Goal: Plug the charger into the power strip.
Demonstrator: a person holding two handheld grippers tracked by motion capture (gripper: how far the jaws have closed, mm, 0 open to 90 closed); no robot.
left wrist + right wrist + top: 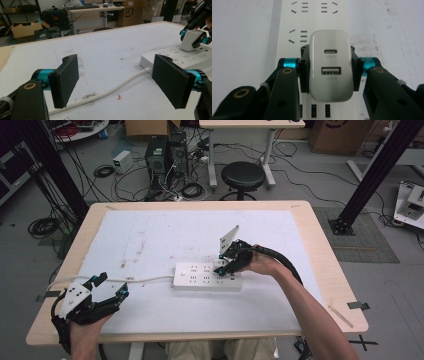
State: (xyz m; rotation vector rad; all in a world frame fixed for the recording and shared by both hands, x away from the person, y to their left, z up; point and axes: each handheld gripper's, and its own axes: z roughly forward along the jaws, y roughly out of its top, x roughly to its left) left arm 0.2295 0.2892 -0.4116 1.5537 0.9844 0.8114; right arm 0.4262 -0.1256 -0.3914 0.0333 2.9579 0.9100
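Note:
A white power strip (206,276) lies in the middle of the white mat, its cord (145,279) running left. My right gripper (227,266) is shut on a white USB charger (330,65), which stands on the power strip (314,20) near its right end; the charger's USB-C and USB-A ports face the camera. In the left gripper view the charger (190,40) sits on the strip (180,57) at the far right. My left gripper (111,286) stands open over the mat's front left, jaws wide apart above the cord (112,88), holding nothing.
The white mat (150,235) covers most of the wooden table (320,245). Beyond the table stand a black stool (242,176), computer towers (165,155) and tangled floor cables. A black frame post (372,175) rises at the right.

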